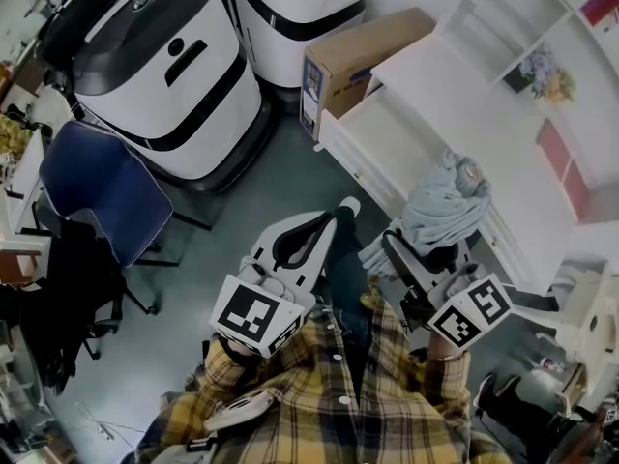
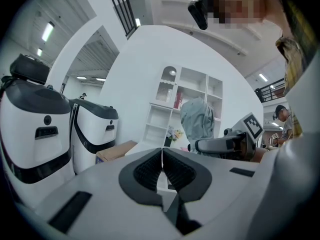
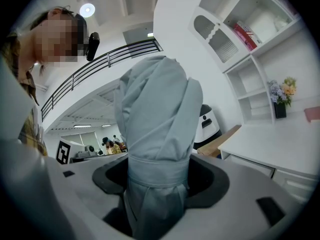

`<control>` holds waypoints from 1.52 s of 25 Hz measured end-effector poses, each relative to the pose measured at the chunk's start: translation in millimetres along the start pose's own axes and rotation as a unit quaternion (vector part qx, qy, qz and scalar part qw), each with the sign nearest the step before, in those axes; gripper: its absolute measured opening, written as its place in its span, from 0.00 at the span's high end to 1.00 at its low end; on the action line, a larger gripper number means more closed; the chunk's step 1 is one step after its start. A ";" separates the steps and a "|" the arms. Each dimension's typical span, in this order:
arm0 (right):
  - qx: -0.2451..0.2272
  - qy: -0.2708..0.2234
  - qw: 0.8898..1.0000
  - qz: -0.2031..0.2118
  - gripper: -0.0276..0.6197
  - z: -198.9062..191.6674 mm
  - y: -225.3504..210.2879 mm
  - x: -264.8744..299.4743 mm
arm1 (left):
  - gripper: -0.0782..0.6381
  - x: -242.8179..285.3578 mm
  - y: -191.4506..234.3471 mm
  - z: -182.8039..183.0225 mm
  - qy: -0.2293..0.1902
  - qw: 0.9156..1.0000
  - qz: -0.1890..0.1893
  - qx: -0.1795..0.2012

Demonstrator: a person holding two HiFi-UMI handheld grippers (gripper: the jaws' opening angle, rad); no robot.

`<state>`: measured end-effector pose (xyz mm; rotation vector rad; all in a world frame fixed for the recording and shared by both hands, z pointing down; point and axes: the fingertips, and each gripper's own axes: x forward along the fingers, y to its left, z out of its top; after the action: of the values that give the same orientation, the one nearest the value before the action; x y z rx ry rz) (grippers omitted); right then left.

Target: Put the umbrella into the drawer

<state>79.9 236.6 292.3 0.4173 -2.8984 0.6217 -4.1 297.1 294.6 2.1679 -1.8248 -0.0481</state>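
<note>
Carry step. Right gripper (image 3: 159,179) clamped on folded grey umbrella (image 3: 157,114), held centre-right of head view. Left gripper (image 2: 161,166) jaws together, empty. White cabinet (image 1: 426,114) upper right. Drawers look shut, so next move probably left gripper pulling one open.

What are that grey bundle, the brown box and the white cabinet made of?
The folded pale grey-blue umbrella looks like thin matte fabric: soft creases, cinched by a strap. The brown box seems plain cardboard: dull tan faces, crisp edges. The white cabinet may be painted wood or laminate: smooth, even surfaces.
</note>
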 end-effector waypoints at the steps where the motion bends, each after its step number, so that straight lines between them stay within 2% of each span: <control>1: 0.001 0.001 1.000 0.001 0.47 0.8 -4.6 3.9 | 0.86 4.6 3.5 0.3 0.001 1.000 0.001 0.000; 9: 0.016 0.005 1.000 0.004 0.47 17.2 -54.7 56.9 | 0.86 54.8 44.9 7.8 0.022 1.000 0.000 0.003; 18: 0.030 0.003 0.999 -0.018 0.47 57.3 -133.7 117.2 | 0.86 150.3 104.1 46.6 0.034 0.999 -0.017 0.016; 29: 0.050 0.000 0.996 -0.072 0.47 91.4 -222.0 129.7 | 0.86 255.5 115.7 75.8 0.061 0.994 -0.076 0.044; 38: 0.054 -0.008 0.991 -0.126 0.47 100.4 -255.0 123.6 | 0.86 307.2 107.2 79.4 0.080 0.986 -0.138 0.048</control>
<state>30.1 -58.3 323.1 0.7893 -2.7693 0.7367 -65.8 -32.0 298.1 2.4009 -1.4602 0.1514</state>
